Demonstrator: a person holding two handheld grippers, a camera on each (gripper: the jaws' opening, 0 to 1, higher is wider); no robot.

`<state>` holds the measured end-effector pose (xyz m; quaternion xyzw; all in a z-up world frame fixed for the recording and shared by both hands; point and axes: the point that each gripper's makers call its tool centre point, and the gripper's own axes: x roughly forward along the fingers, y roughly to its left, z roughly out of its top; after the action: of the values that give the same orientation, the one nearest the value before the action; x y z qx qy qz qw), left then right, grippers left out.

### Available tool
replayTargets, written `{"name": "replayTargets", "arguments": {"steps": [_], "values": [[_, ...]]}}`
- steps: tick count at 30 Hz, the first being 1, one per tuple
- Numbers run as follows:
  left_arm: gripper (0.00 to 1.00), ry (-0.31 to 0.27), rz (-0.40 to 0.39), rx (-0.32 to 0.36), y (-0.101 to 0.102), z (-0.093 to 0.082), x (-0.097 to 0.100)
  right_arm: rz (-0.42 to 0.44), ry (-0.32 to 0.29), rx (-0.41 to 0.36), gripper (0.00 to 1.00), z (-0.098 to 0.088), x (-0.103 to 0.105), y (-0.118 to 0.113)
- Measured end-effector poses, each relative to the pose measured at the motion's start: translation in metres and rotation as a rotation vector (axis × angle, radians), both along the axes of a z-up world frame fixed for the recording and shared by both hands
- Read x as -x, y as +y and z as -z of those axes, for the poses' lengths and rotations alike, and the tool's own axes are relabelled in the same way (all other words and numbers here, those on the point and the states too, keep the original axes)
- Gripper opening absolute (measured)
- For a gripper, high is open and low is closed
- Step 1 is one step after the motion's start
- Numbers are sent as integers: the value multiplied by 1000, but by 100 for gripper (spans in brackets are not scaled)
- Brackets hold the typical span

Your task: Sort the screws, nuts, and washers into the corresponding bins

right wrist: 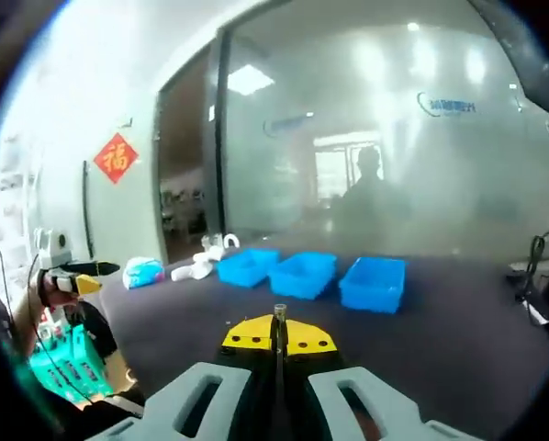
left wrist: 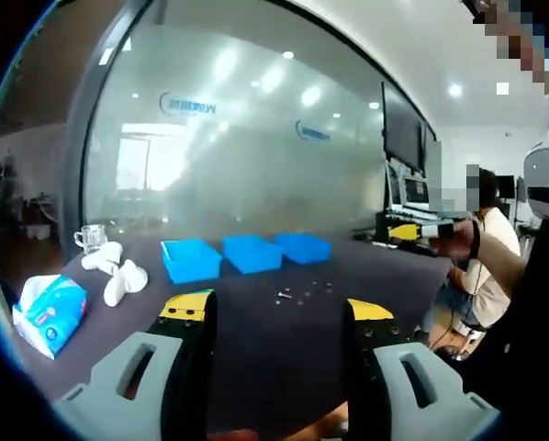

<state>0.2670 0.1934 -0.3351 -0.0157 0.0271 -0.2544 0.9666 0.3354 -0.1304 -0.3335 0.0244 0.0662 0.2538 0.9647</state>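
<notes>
In the left gripper view we see the left gripper [left wrist: 279,317] held low over the near edge of a dark table [left wrist: 256,358], its yellow-tipped jaws spread wide apart with nothing between them. At far left on the table lies a blue tissue pack [left wrist: 50,312], then white rounded objects [left wrist: 116,271] and a clear glass cup [left wrist: 91,238] behind them. Three blue bins [left wrist: 249,253] stand in a row that runs left to right across the far part of the table, before a frosted glass wall [left wrist: 247,138]. Just in front of the middle and right bins a small scatter of screws, nuts and washers [left wrist: 302,290] lies loose on the bare top, too small to tell apart; open table stretches between them and the jaws. At right a person's arm [left wrist: 490,262] reaches in, holding a yellow-tipped tool. In the right gripper view the right gripper [right wrist: 277,338] points straight toward the bins, its jaws pressed together on a thin upright piece, seemingly a screw [right wrist: 278,317], whose long axis stands vertical above the yellow tips. The bins sit side by side well beyond it, with clear dark tabletop on all sides.
</notes>
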Motion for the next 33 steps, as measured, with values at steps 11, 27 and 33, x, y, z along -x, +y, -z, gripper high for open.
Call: {"name": "replayTargets", "arguments": {"steps": [11, 27, 33], "values": [[52, 0, 3, 8, -1, 1, 3, 118, -97, 12, 0, -17, -40, -26], [52, 6, -11, 6, 3, 3, 4, 149, -115, 101, 0, -35, -152, -18], [52, 2, -20, 3, 7, 2, 5, 186, -89, 129, 0, -40, -205, -18]]}}
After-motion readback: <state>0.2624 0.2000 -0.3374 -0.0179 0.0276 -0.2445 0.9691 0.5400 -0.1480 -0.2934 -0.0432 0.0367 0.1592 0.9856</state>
